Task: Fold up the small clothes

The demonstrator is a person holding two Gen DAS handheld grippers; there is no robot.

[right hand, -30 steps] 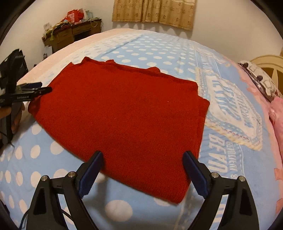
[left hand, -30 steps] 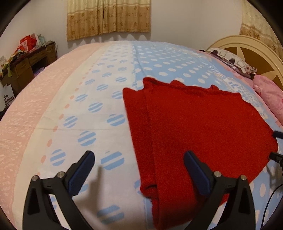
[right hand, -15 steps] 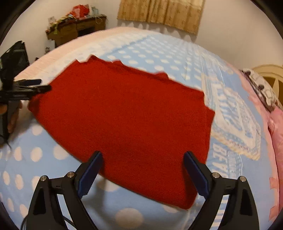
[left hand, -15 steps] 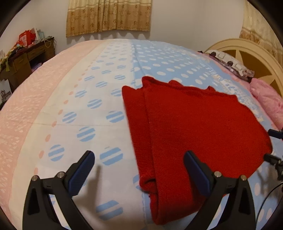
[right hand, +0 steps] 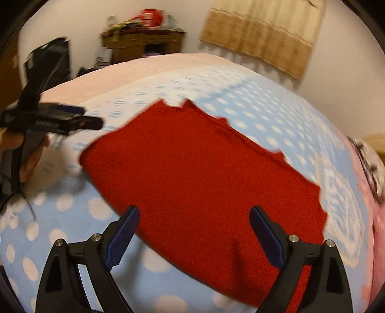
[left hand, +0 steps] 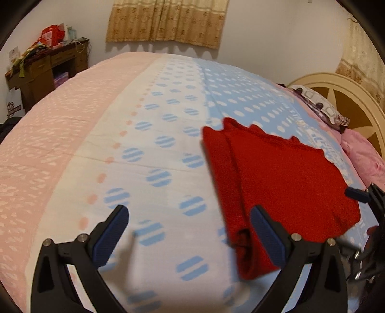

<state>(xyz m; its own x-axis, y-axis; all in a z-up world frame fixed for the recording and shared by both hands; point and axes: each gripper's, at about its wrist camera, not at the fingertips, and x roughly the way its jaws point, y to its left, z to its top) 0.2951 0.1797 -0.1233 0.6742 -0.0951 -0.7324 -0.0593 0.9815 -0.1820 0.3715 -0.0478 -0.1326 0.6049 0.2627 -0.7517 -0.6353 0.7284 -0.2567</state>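
A red knitted garment point(left hand: 276, 183) lies folded flat on the bed, with a folded-in strip along its left side. My left gripper point(left hand: 190, 236) hovers open above the spotted bedspread, its right finger over the garment's near left corner, holding nothing. In the right wrist view the same garment point(right hand: 199, 178) fills the middle. My right gripper point(right hand: 195, 236) is open above its near edge with nothing held. The left gripper point(right hand: 60, 120) appears there at the far left, held by a hand. The right gripper's tip point(left hand: 356, 193) shows at the right edge of the left wrist view.
The bed point(left hand: 120, 149) has a pink, white and blue spotted cover. A cream headboard point(left hand: 346, 96), a patterned pillow point(left hand: 317, 106) and a pink pillow point(left hand: 365, 156) lie to the right. A cluttered wooden desk point(left hand: 43, 69) stands at the far left, below curtains point(left hand: 166, 21).
Both grippers have pulled back and turned left; the garment sits further right and smaller in the left view. The garment itself has not moved. Both stay open.
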